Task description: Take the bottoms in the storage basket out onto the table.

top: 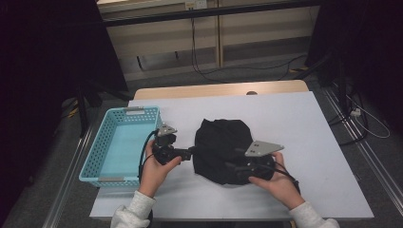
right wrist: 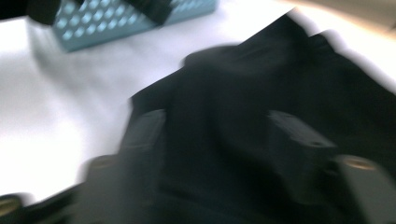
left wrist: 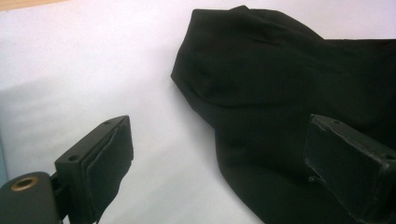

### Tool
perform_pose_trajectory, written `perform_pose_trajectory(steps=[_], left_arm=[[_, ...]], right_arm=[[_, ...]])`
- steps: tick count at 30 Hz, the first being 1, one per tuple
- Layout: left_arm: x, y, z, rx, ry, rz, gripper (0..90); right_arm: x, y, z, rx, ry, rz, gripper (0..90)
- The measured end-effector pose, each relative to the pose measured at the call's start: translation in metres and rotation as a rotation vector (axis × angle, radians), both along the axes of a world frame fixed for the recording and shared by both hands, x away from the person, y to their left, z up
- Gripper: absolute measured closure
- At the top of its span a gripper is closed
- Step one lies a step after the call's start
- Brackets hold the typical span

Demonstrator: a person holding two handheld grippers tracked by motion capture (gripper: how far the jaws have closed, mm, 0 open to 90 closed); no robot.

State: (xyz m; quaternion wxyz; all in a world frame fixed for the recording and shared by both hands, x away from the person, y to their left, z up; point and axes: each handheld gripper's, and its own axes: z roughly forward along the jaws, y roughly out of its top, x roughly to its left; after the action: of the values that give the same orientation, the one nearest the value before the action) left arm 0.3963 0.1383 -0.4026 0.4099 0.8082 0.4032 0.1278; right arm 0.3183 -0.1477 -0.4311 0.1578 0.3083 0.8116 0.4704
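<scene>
Two grippers work a black cloth heaped mid-table, right of a blue basket. High view: left gripper at the cloth's left edge; right gripper over its near edge. Left gripper view: jaws spread, cloth beside one pad. Right gripper view: blurred, jaws apart above the cloth.
</scene>
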Motion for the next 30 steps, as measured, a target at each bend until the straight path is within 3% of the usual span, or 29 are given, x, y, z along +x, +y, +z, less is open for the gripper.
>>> perform_pose_trajectory(steps=[3, 6, 8, 13, 15, 18, 22, 24, 26, 30], left_arm=[[0.001, -0.003, -0.001, -0.001, 0.002, -0.006, 8.5], [0.000, -0.006, -0.001, 0.003, 0.000, -0.019, 8.5], [-0.001, -0.007, -0.001, 0.004, 0.003, -0.024, 8.5], [-0.002, -0.008, -0.003, 0.002, 0.009, -0.028, 8.5], [-0.001, -0.008, -0.004, 0.004, 0.012, -0.030, 8.5], [-0.001, -0.008, -0.006, -0.002, 0.022, -0.033, 8.5], [-0.001, -0.009, -0.007, 0.005, 0.020, -0.034, 8.5], [-0.002, -0.008, -0.007, 0.008, 0.020, -0.031, 8.5], [-0.002, -0.006, -0.006, 0.007, 0.016, -0.027, 8.5], [-0.002, -0.005, -0.003, -0.003, 0.010, -0.015, 8.5]], right_arm=[[-0.004, 0.017, -0.012, -0.068, 0.020, 0.069, 26.1], [-0.011, 0.026, -0.019, -0.121, 0.029, 0.119, 37.1], [-0.012, 0.029, -0.021, -0.150, 0.025, 0.112, 44.8], [-0.010, 0.031, -0.026, -0.159, 0.059, 0.127, 61.0], [-0.010, 0.033, -0.027, -0.169, 0.042, 0.111, 65.6], [-0.008, 0.034, -0.027, -0.152, 0.065, 0.127, 82.1], [-0.007, 0.033, -0.025, -0.142, 0.086, 0.126, 89.8], [-0.006, 0.031, -0.021, -0.163, 0.063, 0.105, 90.0], [-0.004, 0.023, -0.015, -0.126, 0.062, 0.084, 90.0], [-0.002, -0.003, 0.000, -0.069, 0.010, -0.002, 90.0]])
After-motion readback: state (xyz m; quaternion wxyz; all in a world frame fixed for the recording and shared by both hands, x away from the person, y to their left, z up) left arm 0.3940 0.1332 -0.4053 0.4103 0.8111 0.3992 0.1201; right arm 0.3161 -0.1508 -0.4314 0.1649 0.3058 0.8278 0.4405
